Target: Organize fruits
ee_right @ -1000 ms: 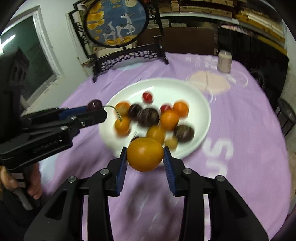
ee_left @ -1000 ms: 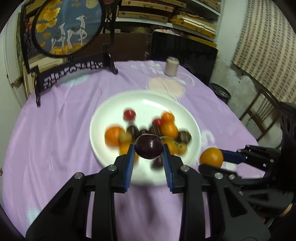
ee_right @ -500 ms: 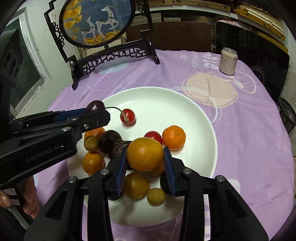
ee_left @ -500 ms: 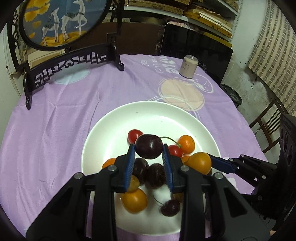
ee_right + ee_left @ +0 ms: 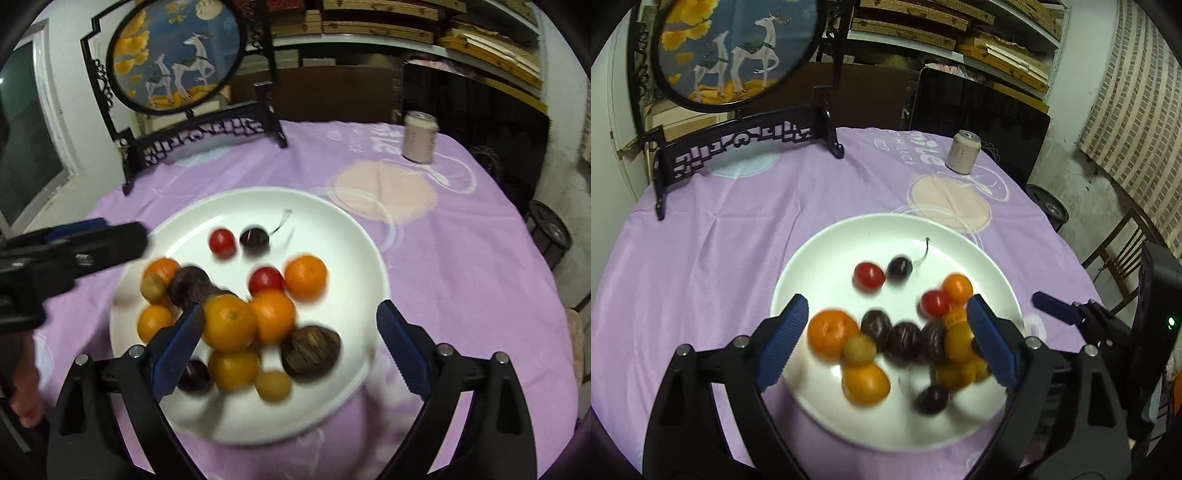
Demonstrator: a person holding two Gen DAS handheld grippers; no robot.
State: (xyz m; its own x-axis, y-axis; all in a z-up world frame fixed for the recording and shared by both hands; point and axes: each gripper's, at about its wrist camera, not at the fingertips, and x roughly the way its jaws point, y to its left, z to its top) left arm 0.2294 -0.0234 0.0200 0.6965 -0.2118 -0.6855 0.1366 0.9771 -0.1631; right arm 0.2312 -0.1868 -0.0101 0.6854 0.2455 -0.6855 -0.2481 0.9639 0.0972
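A white plate (image 5: 820, 254) (image 5: 354, 236) on the purple tablecloth holds several fruits: oranges, dark plums, red cherry tomatoes and dark cherries. A dark cherry (image 5: 899, 268) (image 5: 254, 240) with a stem lies at the plate's far side beside a red tomato (image 5: 868, 275) (image 5: 222, 241). A yellow-orange fruit (image 5: 229, 322) rests on the pile. My left gripper (image 5: 886, 345) is open and empty above the plate's near side; it also shows in the right wrist view (image 5: 96, 236). My right gripper (image 5: 290, 341) is open and empty over the pile; its tip shows in the left wrist view (image 5: 1054, 308).
A black carved stand with a round deer painting (image 5: 738, 48) (image 5: 177, 55) stands at the table's back left. A small can (image 5: 963, 152) (image 5: 420, 137) stands at the back right. A dark chair and shelves are behind the table.
Both grippers have opened. The left let go of the dark cherry, which now lies on the plate's far side. The right let go of the yellow-orange fruit onto the pile.
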